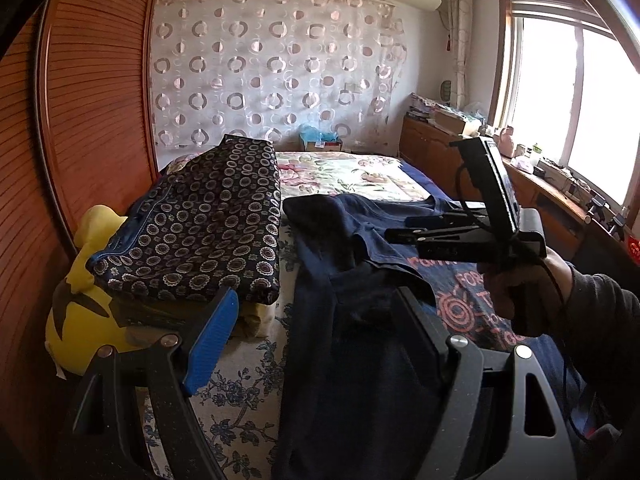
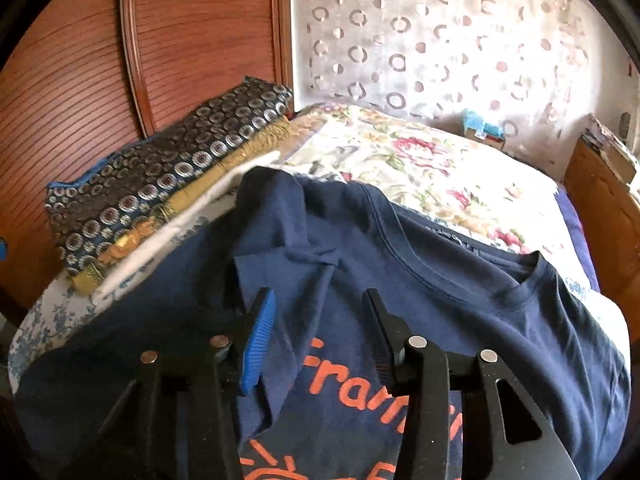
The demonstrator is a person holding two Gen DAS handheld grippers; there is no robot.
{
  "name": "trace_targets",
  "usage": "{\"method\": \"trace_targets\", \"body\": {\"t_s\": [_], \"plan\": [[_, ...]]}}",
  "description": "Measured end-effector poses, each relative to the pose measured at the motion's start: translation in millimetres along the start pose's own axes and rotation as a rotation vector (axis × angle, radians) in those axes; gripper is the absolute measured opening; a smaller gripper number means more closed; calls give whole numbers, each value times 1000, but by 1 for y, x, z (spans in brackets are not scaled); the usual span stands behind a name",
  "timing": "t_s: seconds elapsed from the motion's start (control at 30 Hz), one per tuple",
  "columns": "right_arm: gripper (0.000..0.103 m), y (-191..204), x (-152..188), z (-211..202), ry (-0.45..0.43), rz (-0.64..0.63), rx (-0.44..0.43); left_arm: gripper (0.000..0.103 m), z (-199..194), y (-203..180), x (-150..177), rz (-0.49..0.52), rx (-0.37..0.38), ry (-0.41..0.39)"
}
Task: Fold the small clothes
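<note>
Shirt [image 2: 400,248] beneath right hand-held gripper [image 2: 320,328], spread

T-shirt [image 2: 460,304] print cut off at bottom edge, partly behind tongs.

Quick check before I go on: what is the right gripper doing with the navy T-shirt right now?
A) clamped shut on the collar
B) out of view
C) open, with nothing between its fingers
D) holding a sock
C: in the right wrist view the right gripper has its fingers spread apart above the navy T-shirt, with no fabric pinched between them.
</note>
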State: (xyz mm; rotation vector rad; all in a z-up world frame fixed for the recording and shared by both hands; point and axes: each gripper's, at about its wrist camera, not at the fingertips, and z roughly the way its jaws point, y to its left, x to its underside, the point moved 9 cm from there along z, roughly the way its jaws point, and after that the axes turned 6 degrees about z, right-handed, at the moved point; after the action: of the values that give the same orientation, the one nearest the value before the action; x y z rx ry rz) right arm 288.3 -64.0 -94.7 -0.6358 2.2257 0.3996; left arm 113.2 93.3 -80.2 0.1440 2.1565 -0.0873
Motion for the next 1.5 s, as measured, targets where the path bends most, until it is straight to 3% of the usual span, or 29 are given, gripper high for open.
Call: {"method": "trace_targets", "body": {"t_s": [0.1,0.23,0.3,0.37,0.43,0.53,0.83,0.9,1.07,1.27,1.33,1.5], "plan": [[47,19,8,-1,18,-28,-66,79,2,-1,1,1,1,7],[46,30,14,26,71,-82,-56,79,4,-3,6,-5,5,16],[32,28,14,41,108,-90,-21,79,4,-5,8,-4,6,20],[13,25,10,42,89,-91,0,79,4,-6,9,1,4,25],[6,22,10,42,93,-99,7,79,4,-7,10,5,4,25],[4,11,4,34,72,-64,49,79,4,-9,9,2,8,21],[5,-45,11,-8,15,22,217,79,8,-16,9,6,20,24],[10,-50,14,-14,3,22,239,79,13,-20,9,11,24,32],[41,-60,26,-41,-9,54,206,79,23,-34,12,27,48,53],[42,-67,67,-79,5,37,190,79,37,-61,17,78,83,92],[42,-74,88,-97,23,4,220,79,42,-71,16,93,103,100],[42,-90,129,-122,80,0,243,68,60,-94,17,133,150,146]]}}
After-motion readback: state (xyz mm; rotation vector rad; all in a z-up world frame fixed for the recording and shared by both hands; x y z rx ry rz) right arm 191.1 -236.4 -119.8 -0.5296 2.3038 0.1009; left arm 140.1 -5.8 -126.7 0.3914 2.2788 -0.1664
